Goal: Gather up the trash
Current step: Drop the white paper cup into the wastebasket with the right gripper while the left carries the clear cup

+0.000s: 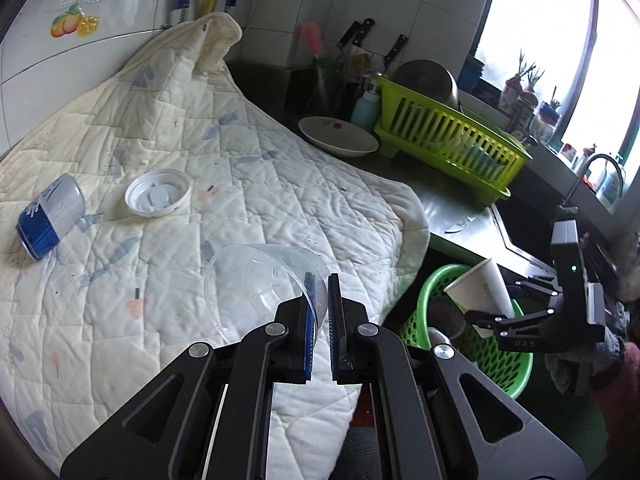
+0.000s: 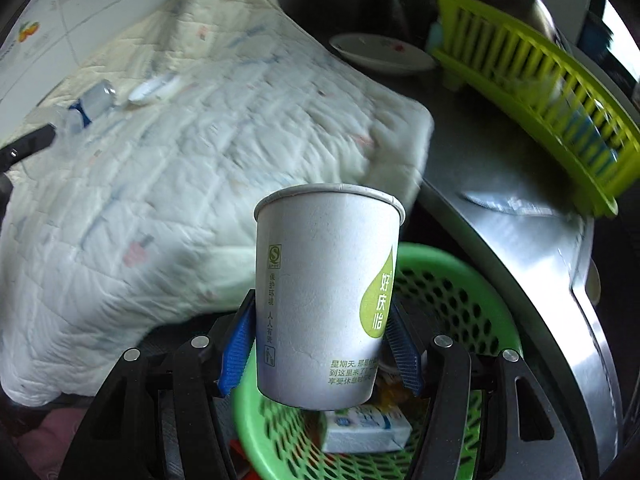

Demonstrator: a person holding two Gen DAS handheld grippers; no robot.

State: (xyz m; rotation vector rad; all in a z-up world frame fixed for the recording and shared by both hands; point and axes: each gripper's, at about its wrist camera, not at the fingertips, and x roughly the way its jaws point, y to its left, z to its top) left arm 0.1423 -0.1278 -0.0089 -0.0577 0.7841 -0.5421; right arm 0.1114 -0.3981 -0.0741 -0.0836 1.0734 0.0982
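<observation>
Left wrist view first: the left gripper [image 1: 320, 312] is seen at lower centre, closed down to a thin gap with the rim of a clear plastic cup [image 1: 260, 288] pinched between the pads. The cup is lying tilted over the quilt [image 1: 200, 140]. Further trash is left on the quilt at the left of the frame: a blue and silver can [image 1: 50, 216] on its side and, just beside it, a white lid [image 1: 158, 198]. At lower right the green basket [image 1: 504, 368] is seen, with the right gripper [image 1: 496, 312] holding a paper cup [image 1: 482, 288] above it.

The thin rim is all that's gripped, so the clear cup could probably be crushed or slipped out if it's swung fast. How much of the wall is actually caught can't be made out, since it's see-through.

Right wrist view: the paper cup [image 2: 328, 300] is clamped upright between the blue pads of the right gripper [image 2: 324, 344], jaws spread about cup-wide, over the basket [image 2: 460, 300] at lower centre. A small carton [image 2: 364, 428] is already inside. If the cup is let go off-centre, it might bounce off the rim. The background is badly blurred, and the basket bottom is mostly hidden behind the cup.
</observation>
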